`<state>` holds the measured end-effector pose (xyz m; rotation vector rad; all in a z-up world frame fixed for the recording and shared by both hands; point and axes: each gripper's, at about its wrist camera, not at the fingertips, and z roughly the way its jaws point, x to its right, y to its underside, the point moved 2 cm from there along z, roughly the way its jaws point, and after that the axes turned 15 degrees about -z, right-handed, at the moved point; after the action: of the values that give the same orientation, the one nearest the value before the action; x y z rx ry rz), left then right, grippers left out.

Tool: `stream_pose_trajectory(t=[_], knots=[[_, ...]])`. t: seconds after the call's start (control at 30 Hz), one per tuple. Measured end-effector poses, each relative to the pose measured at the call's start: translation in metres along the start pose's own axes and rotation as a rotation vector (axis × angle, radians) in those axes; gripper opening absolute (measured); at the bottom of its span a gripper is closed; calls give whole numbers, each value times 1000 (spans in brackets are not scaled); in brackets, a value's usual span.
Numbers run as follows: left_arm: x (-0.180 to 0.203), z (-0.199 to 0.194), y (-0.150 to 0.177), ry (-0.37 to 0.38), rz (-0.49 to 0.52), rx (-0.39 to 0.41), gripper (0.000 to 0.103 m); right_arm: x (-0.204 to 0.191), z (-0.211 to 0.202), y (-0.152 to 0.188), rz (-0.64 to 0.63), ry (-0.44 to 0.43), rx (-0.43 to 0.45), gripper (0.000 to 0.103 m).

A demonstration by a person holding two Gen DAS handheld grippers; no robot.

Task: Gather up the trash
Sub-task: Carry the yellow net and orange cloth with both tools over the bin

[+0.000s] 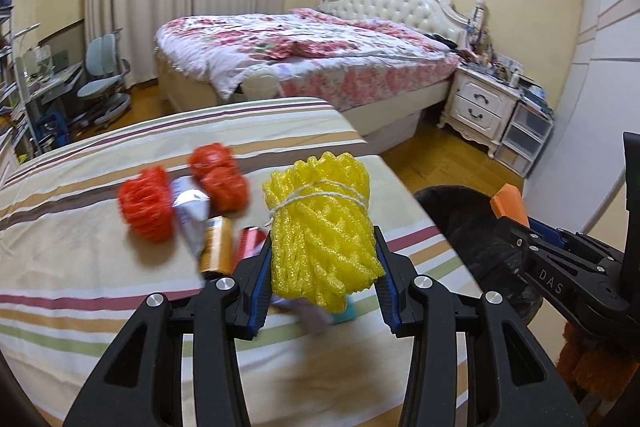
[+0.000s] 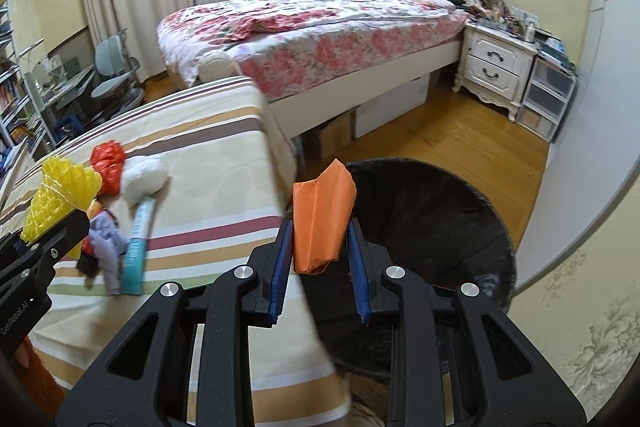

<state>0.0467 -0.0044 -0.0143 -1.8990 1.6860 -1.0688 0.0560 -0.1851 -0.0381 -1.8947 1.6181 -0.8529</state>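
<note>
Yellow foam net (image 1: 320, 227) pinched by left gripper (image 1: 324, 247) | right gripper (image 2: 320, 231) pinching orange paper (image 2: 322, 219) above bin (image 2: 460, 227)

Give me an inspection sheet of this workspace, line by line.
Surface: striped bedsheet, items on it blurred.
Job's things: yellow foam net and orange paper held; red foam nets, foil wrapper, battery on the sheet; black bin bag beside the bed.
Clutter: white wad, teal box.
Grippers: left gripper shut on the net; right gripper shut on the paper, over the bag.
Cables: nothing seen.
Surroundings: floral bed, nightstand, desk chair.
</note>
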Motion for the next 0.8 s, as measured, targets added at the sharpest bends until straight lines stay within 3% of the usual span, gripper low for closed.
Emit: stream_pose_trajectory(t=[0.37,0.8], knots=[[70,44,12,52,95,-44,44,51,23,13,51,69,-41,26],[105,76,19,39,157,-79,44,80,41,29,104,61,-74,27]])
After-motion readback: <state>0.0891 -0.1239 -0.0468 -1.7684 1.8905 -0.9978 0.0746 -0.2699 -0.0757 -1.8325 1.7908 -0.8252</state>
